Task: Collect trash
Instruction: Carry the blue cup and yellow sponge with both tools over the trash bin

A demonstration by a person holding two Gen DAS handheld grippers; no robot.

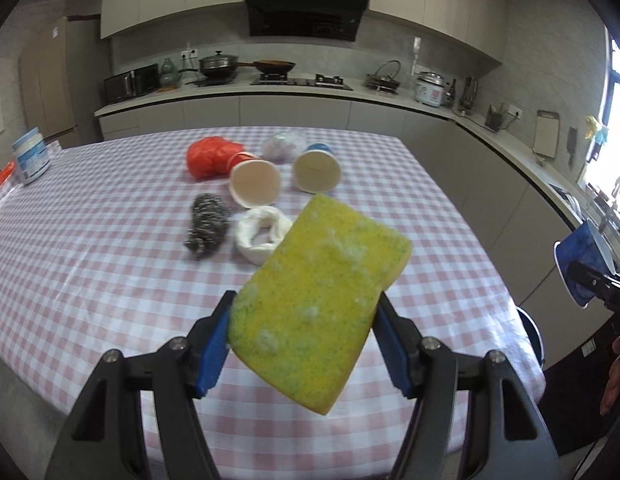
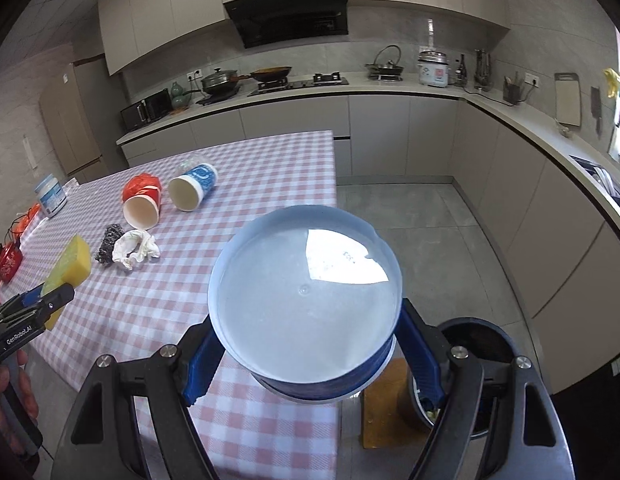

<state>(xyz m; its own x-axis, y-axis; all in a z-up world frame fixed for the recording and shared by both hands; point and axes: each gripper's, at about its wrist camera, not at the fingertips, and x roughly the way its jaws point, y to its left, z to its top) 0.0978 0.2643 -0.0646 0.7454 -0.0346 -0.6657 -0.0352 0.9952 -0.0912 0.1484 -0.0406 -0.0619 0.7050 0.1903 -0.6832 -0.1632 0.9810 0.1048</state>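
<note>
The table (image 1: 90,264), spread with a pink-and-white checked cloth, lies beyond and below the fingers of both grippers; past the right gripper's right finger a dark trash bin (image 2: 480,344) stands on the floor beside the table's edge, partly hidden by that finger. The right gripper (image 2: 306,354) is clamped on a blue paper cup (image 2: 306,300), its white base facing the camera, a blue pad pressed on each side; the left gripper (image 1: 304,338) grips a yellow sponge (image 1: 322,304) by its two long edges, the sponge tilted up and away above the cloth. Ahead of the left fingertips, resting on the table, lie a red plastic bag (image 1: 210,156), a red paper cup (image 1: 255,184) and a blue-and-white paper cup (image 1: 317,172), both on their sides with mouths toward the camera; nearer the fingers lie a steel wool scourer (image 1: 206,226) and a crumpled white tissue (image 1: 262,232), just beside each other; a clear crumpled wrapper (image 1: 280,144) sits behind the cups; far left of the fingers stands a white jar (image 1: 30,156).
</note>
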